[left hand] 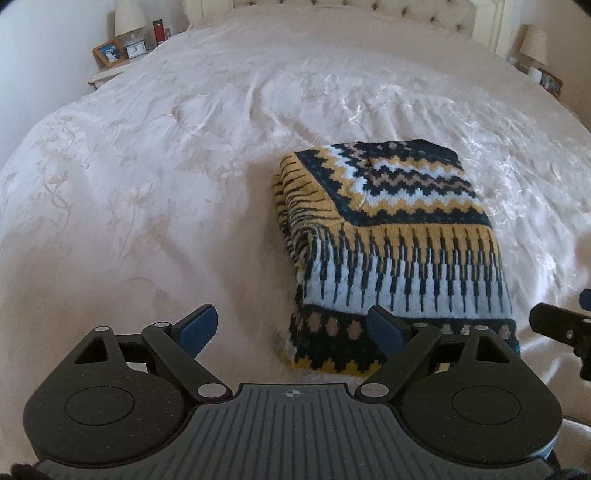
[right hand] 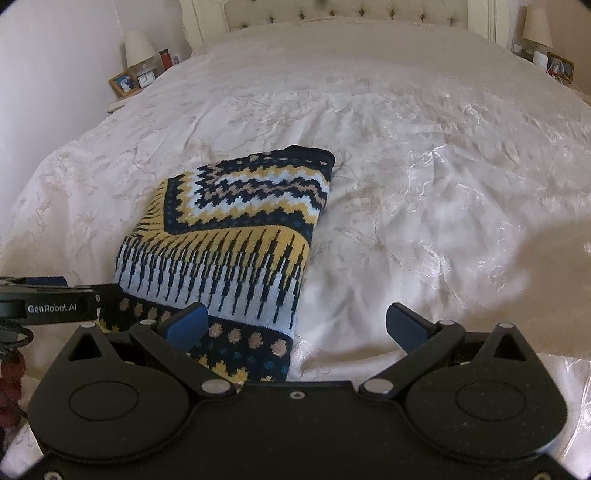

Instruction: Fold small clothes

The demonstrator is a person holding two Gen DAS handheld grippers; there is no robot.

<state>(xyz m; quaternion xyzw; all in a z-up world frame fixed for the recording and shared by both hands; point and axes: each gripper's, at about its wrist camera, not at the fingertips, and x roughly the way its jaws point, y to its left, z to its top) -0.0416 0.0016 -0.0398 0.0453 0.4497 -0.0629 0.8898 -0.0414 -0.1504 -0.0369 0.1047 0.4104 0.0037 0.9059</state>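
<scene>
A patterned knit sweater (left hand: pixel 391 240) in navy, yellow, pale blue and tan lies folded into a compact rectangle on the white bedspread (left hand: pixel 147 184). My left gripper (left hand: pixel 293 325) hovers open over the sweater's near left corner, nothing between its blue pads. In the right wrist view the same sweater (right hand: pixel 229 236) lies left of centre. My right gripper (right hand: pixel 299 326) stands open at the sweater's near right corner, its left pad over the knit and its right pad over bare bedspread (right hand: pixel 424 184). The left gripper's body (right hand: pixel 55 304) shows at the left edge there.
A tufted headboard (right hand: pixel 347 13) closes the far end of the bed. A nightstand with a lamp (left hand: pixel 129 16), photo frame, clock and red bottle stands far left. Another lamp (right hand: pixel 537 26) and a photo frame stand far right.
</scene>
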